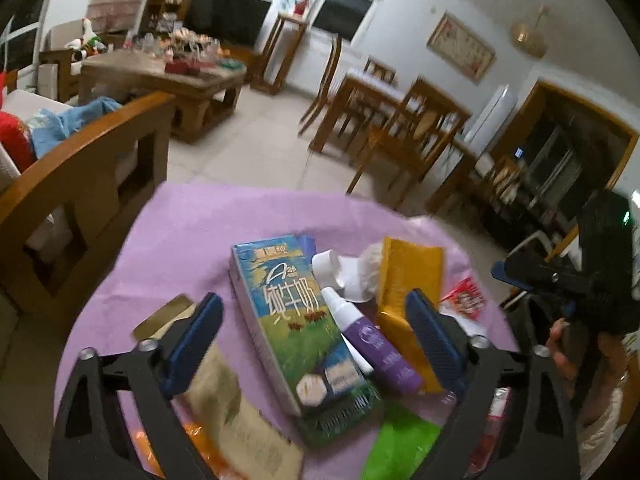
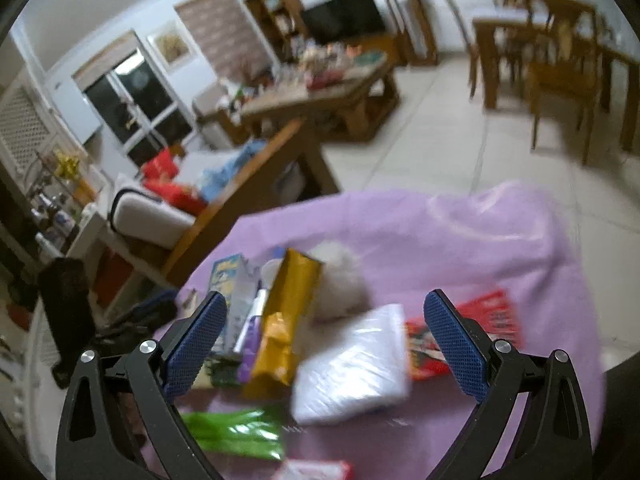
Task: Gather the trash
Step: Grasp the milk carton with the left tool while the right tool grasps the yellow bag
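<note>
Green wrapper (image 1: 404, 442) lies closest to the left wrist camera, at the near edge of a surface covered in lilac cloth (image 1: 192, 240). Left tongs (image 1: 316, 344) stand spread with nothing pinched; beneath the gap between their blue pads lie a milk carton (image 1: 296, 320) printed with a meadow and a small purple-and-white bottle (image 1: 374, 340) touching the carton's right side. Just beyond the bottle sits crumpled white paper (image 1: 352, 276), and beside it a long yellow packet (image 1: 408, 280) running toward the camera. A red snack wrapper (image 1: 466, 300) lies to the right of that packet, and a beige paper bag (image 1: 236, 412) rests under the left finger.

Right tongs (image 2: 326, 340) are likewise spread and empty, hovering over a clear plastic bag (image 2: 352, 364) that lies flat near the yellow packet (image 2: 286, 320). A red packet (image 2: 492, 320) shows behind their right finger. This view is blurred, so finer detail is hard to tell.
</note>
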A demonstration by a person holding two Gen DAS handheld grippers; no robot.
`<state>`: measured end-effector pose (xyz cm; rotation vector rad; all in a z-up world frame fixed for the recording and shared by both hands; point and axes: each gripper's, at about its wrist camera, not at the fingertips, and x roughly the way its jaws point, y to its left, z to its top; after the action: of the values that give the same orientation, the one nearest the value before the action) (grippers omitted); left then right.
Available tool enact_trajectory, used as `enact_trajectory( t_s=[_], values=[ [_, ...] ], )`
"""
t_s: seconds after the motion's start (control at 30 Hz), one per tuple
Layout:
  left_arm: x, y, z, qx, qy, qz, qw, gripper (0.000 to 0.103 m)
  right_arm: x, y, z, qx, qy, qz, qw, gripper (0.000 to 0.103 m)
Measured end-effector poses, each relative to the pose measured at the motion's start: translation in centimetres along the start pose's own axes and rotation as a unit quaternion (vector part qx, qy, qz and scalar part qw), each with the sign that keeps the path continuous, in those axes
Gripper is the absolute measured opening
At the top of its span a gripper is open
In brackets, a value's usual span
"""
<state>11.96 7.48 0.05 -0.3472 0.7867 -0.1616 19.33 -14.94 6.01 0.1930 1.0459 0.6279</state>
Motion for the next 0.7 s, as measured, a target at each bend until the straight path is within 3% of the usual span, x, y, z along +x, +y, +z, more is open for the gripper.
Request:
enact_trajectory(
  t_s=[0.1,0.2,0.33,0.4,0.57,0.7],
  values=[
    [1.8,0.4,0.2,-0.008,0.028,0.008,0.9996,0.064,2.3,0.3,0.2,0.003,0.025,0.001,1.0,0.071],
    [2.5,1.1,-0.2,-0.014,0.042,0.014,0.9989,0.054,4.6,1.0,0.4,-0.005,0.05,-0.007,0.999,0.06],
    [2.9,1.2,-0.7,-0.007,0.04,0.012,0.9991,0.054,6.7,1.5,-0.1,-0.023,0.069,-0.006,0.997,0.04],
    [2.7,1.2,-0.9,-0.005,0.037,0.012,0.9992,0.053,6.7,1.4,-0.3,-0.03,0.059,-0.014,0.998,0.019],
    [1.8,1.5,-1.3,-0.005,0.016,0.011,0.9998,0.051,5.1,1.3,-1.5,-0.019,0.026,0.03,0.999,0.009],
    [-0.6,1.4,-1.1,-0.013,-0.023,-0.011,0.9996,0.051,0.7,1.4,-2.6,-0.022,-0.043,0.059,0.997,0.008]
  ],
)
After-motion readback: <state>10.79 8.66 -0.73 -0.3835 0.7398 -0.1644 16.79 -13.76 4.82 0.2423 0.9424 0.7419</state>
